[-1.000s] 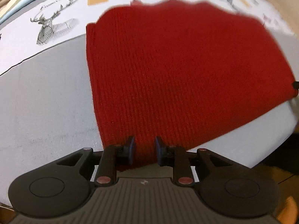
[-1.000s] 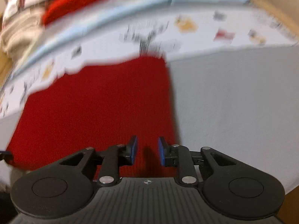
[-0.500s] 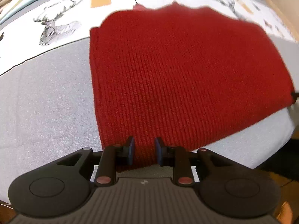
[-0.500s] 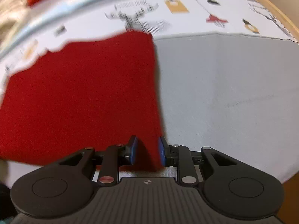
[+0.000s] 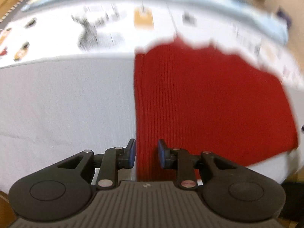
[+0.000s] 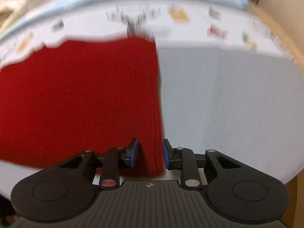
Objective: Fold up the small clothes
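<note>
Item: red ribbed knit [image 5: 199, 98], soft, light, limp, flat on grey desk [image 5: 66, 98]; my left tool [image 5: 146, 153] and right tool [image 6: 149, 154], part-open, straddle its 6 o'clock corners, ungripped—pinch there.

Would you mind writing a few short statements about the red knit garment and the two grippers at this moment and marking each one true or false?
1. The red knit garment lies on a grey surface. True.
2. The left gripper straddles the garment's left edge. True.
3. The right gripper hovers over bare grey surface, away from the garment. False: the garment's right edge runs between its fingers.
4. The garment is blue denim. False: it is red ribbed knit.
5. A white band printed with small pictures lies beyond the garment. True.
6. Both grippers are clamped flat, pads touching. False: a gap shows between each pair of pads, with red fabric in it.
</note>
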The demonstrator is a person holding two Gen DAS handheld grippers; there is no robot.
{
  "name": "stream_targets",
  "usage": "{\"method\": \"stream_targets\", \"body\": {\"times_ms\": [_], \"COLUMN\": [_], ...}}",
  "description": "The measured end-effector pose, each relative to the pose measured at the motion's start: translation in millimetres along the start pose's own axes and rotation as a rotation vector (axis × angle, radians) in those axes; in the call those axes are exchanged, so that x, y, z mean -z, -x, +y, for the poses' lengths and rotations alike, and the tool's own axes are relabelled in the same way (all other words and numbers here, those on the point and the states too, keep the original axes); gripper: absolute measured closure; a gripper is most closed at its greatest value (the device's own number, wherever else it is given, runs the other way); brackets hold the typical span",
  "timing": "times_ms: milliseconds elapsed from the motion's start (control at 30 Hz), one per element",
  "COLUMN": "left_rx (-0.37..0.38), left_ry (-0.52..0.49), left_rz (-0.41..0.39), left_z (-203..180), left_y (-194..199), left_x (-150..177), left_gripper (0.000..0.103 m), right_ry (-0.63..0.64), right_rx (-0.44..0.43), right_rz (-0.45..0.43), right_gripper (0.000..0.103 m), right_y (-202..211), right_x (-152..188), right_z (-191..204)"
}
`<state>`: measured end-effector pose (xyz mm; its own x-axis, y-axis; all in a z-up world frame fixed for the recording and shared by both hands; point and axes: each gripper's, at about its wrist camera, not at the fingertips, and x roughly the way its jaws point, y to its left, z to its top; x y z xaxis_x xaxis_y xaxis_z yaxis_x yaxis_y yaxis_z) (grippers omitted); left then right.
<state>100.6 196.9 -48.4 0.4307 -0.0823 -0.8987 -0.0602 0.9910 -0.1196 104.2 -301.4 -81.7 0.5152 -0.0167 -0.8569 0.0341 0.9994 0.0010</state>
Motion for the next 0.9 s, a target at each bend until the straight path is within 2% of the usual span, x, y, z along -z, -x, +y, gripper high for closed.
{"method": "stream_targets", "body": {"times_ms": [67,133,233,333,433,567,733,833,900], "left_rx": [0.01,-0.012,-0.077,-0.097,-0.093,-0.078,-0.072,-0.08,-0.08], "left_ry": [0.029,0.038,0.016,0.016,0.063,0.123,0.179,0.202,0.217], "left_rz": [-0.067,-0.122,-0.181,-0.215,-0.24,-0.282,-0.31,-0.314,-0.315], "left_z": [11,23,40,58,80,112,143,158,168], "left_y": [22,41,63,77,89,107,116,118,119], "left_x": [-2,-3,3,10,15,17,16,16,17], "left_gripper": [0.074,0.073,0.071,0.07,0.07,0.07,0.071,0.071,0.071], "right_ry": [0.004,0.01,0.0,0.001,0.046,0.14,0.298,0.424,0.49], "right_rx": [-0.001,-0.009,-0.039,-0.087,-0.143,-0.226,-0.326,-0.354,-0.35], "right_rz": [-0.113,-0.195,-0.258,-0.287,-0.32,-0.349,-0.331,-0.336,-0.328], "right_gripper": [0.073,0.073,0.073,0.073,0.075,0.075,0.074,0.068,0.056], "right_y": [24,42,58,63,64,61,53,50,47], "right_x": [-1,3,17,33,48,63,85,98,106], "right_z": [14,30,61,102,160,236,330,370,390]}}
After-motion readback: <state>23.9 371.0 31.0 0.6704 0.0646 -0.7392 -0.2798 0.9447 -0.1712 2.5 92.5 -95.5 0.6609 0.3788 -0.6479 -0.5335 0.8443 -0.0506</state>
